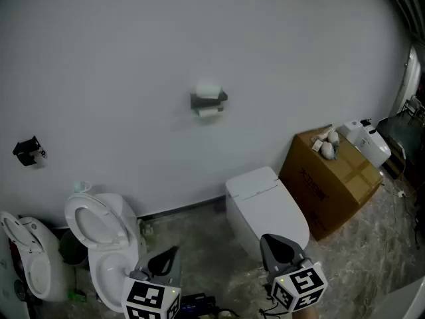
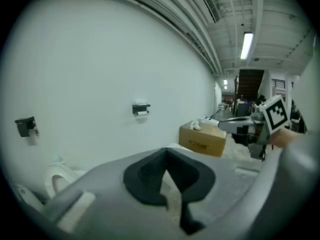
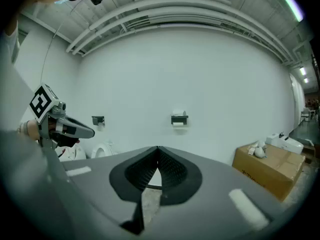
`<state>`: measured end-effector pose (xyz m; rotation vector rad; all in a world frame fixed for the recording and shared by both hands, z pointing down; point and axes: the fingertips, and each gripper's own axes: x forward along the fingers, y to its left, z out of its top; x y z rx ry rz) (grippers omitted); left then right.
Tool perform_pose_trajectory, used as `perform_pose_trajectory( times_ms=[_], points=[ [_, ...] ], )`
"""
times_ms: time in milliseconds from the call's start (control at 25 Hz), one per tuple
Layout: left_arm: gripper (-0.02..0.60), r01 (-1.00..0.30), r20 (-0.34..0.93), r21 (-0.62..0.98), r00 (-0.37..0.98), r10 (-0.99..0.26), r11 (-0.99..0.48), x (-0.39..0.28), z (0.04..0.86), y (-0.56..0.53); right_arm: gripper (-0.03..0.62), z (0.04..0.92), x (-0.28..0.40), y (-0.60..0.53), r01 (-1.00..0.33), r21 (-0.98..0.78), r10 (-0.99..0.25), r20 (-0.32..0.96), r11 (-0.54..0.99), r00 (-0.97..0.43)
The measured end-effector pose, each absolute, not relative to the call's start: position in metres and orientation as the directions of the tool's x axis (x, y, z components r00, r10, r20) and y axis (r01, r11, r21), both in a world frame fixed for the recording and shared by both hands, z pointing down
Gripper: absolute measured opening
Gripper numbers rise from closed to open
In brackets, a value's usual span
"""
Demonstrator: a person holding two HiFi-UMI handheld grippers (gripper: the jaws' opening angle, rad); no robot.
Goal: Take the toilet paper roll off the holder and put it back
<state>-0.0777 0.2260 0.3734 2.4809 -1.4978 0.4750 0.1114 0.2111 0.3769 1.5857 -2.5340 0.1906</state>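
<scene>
**Approach stage, before any contact.** The dark grey wall-mounted holder (image 1: 208,100) is fixed to the plain pale wall (image 1: 119,58), well above the mottled stone floor (image 1: 199,244). It carries the white toilet paper roll (image 1: 208,111) at its underside, and a second white roll (image 1: 208,90) rests on its top. Both are too small here to tell how they are seated. The left tool (image 2: 165,152) and the right tool (image 3: 158,149) are held low at the near edge of the head view, well apart from the holder and pointing toward the wall. Each has its jaws together at the tips with nothing between them. Below the holder and slightly to the right stands a white toilet with closed lid (image 1: 262,205). To the left is a white toilet with raised lid (image 1: 99,234), and to the right a brown cardboard box (image 1: 329,178) with small pale objects (image 1: 327,145) on top. A small black wall fitting (image 1: 27,151) is fixed at far left. Judgement: the first step, reaching for the roll, is in hand, and none of the task is done. The next move calls for closing the distance to the wall and raising one tool to the holder's height. Its jaws must then part wider than the roll and close gently, since soft paper crushes and a loose sheet may unwind. The roll on top could be knocked off.
</scene>
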Motion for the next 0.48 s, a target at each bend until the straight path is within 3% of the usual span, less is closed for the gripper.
perform_pose_trajectory(
  times_ms=[480],
  points=[
    [-0.005, -0.884, 0.368, 0.008, 0.438, -0.82, -0.468, -0.0773, 0.3741, 0.2283, 0.005, 0.3772, 0.1099, 0.2126, -0.899, -0.028, -0.881, 0.187, 0.437, -0.435]
  ],
)
